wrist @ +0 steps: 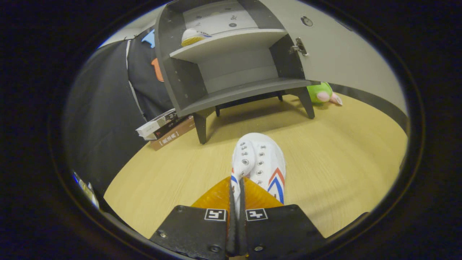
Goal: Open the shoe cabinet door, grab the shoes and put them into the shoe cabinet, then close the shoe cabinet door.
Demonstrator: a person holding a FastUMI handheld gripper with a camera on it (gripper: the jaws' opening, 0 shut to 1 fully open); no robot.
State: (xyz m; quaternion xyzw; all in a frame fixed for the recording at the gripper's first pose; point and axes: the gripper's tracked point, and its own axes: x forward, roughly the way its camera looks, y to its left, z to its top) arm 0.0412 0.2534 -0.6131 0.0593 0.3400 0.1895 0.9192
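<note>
A white sneaker (260, 160) with red and blue stripes hangs off the floor, its toe pointing toward the cabinet. My gripper (236, 191) is shut on the sneaker's collar edge, both fingers pinching it. Ahead stands the grey shoe cabinet (231, 68) on short legs, and its door (335, 54) is swung open to the right. On the cabinet's upper shelf lies another white shoe (193, 36) with a yellowish sole. The lower shelf (245, 92) is bare.
A stack of books (166, 128) lies on the wooden floor (343, 151) left of the cabinet, against the black cloth wall. A green plush toy (323, 93) sits on the floor behind the open door, right of the cabinet leg.
</note>
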